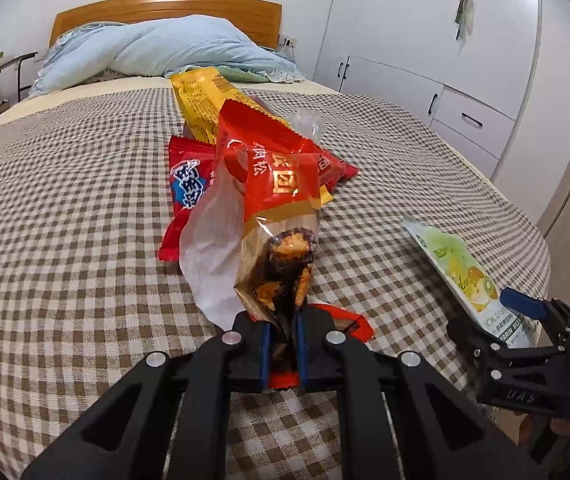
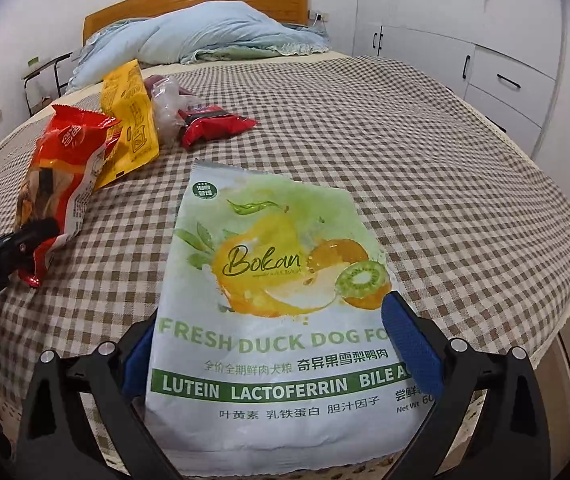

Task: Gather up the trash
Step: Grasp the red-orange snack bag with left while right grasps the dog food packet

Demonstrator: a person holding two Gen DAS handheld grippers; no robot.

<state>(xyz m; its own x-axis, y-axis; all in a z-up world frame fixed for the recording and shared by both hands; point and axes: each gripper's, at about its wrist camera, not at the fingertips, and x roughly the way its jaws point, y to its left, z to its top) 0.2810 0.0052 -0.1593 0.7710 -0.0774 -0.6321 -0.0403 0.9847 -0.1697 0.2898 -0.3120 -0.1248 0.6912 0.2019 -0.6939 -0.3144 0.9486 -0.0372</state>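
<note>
- Left wrist view: the left hand-held gripper (image 1: 283,344) is clamped on the bottom end of a red snack bag (image 1: 273,208), which stands up from the fingers; dark food shows through its clear lower part.
- Behind it on the checked bed (image 1: 85,168) lie a second red wrapper (image 1: 185,188), a yellow bag (image 1: 201,100) and some clear plastic (image 1: 307,124).
- At the right edge the right hand-held gripper (image 1: 525,320) appears from the side, with a pale dog-food pouch (image 1: 457,268) lying between its blue pads.
- Right wrist view: the right hand-held gripper (image 2: 281,352) has its fingers apart, one on each side of the dog-food pouch (image 2: 277,280), which lies flat near the bed's foot (image 2: 445,184); I cannot tell if the pads touch it.
- Only this view shows the pouch's print and a dark red packet (image 2: 217,120) beside the clear plastic (image 2: 167,104), with the yellow bag (image 2: 129,116) and the held red snack bag (image 2: 65,168) to the left.
- The left hand-held gripper (image 2: 37,232) shows at the left edge.
</note>
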